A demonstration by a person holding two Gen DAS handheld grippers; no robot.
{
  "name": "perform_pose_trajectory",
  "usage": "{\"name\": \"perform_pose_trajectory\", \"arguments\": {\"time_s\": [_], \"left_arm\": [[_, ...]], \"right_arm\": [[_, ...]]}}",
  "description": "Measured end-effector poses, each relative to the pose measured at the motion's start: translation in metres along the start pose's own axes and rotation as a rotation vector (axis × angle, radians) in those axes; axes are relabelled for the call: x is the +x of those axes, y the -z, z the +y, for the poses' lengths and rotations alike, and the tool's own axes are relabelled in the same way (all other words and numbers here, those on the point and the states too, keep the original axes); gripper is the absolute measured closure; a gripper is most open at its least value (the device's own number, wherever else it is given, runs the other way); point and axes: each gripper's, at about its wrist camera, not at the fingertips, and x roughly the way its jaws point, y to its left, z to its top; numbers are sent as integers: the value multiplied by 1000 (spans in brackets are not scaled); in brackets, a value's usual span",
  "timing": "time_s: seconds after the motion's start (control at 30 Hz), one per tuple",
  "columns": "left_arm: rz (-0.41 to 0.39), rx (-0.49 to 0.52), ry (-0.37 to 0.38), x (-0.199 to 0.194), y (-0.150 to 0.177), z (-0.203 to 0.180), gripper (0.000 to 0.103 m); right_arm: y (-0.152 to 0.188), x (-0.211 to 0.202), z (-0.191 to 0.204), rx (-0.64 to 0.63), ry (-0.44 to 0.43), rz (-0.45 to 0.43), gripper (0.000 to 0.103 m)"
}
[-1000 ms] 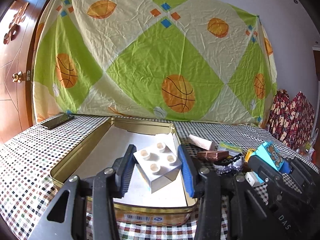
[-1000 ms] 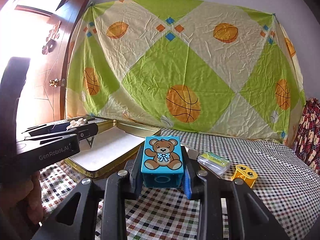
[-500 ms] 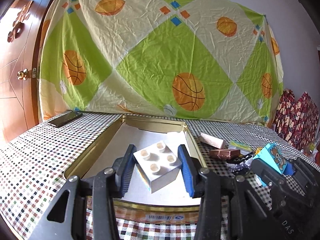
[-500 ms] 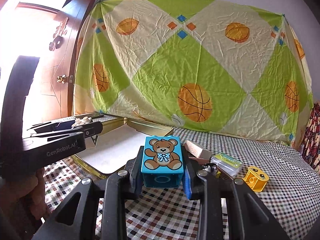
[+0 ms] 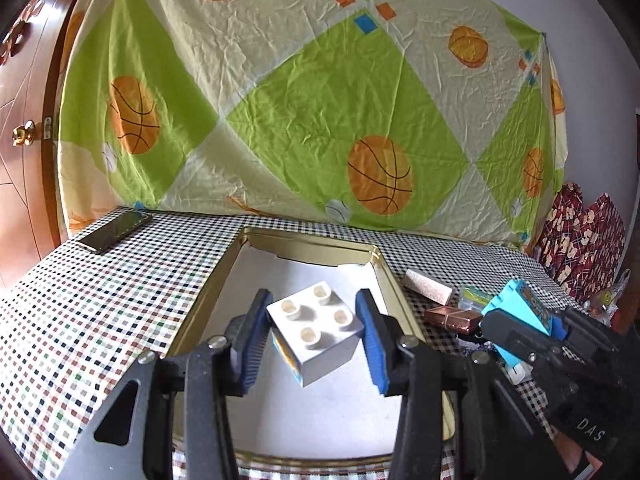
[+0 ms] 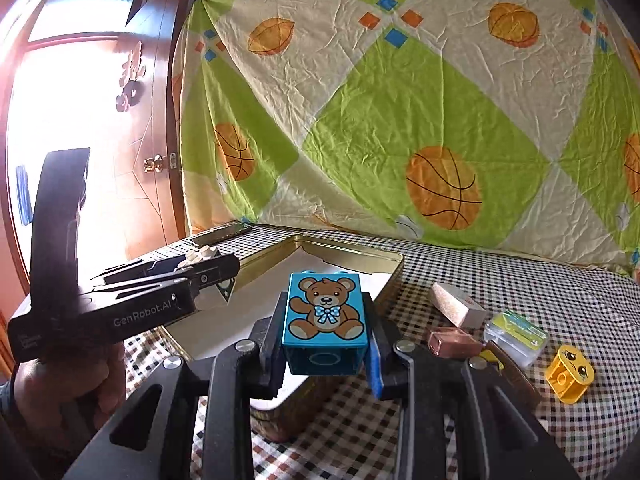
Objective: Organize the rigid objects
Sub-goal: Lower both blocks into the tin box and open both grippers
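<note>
Together, both tools were clamped on toy bricks above a gold tin tray point(image 5: 390, 276) on the checked tabletop point(image 5: 100, 300). The left tool point(image 5: 316, 336) pinched a white brick point(image 5: 316, 332) with 4 studs between its blue pads, tilted and hanging over the tray's white lining. The right tool point(image 6: 326, 336) gripped a blue teddy-bear brick point(image 6: 325, 318), upright, over the tray's near right corner. To the right of the tray lay a tan block point(image 6: 456, 304), a copper-coloured box point(image 6: 452, 340), a clear packet point(image 6: 516, 334) and a yellow brick point(image 6: 570, 372), near each other. A dark phone point(image 5: 114, 230) rested at the tabletop's far left, well apart from the tray.
</note>
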Motion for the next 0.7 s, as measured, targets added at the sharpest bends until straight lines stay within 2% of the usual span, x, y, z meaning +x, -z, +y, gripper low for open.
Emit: {"name": "perform_pose_trajectory", "arguments": {"time_s": [0.13,0.2,0.33,0.5,0.7], "left_arm": [[97,12,-1,31,-15,8,60],[123,23,-36,45,-21,12,60],[176,20,-56,67,-32,23,60],[235,20,-76,87,-41,29,60],[293,68,-100,99,-44,24,60]], "right_arm": [[-18,40,-6,21,-7,61,69],[-22,60,-13,39,-17,101,69],[-23,94,-21,52,-9,157,69],[-23,120,-22,48,3,194,69],[-25,139,-17,38,15,221,69]]}}
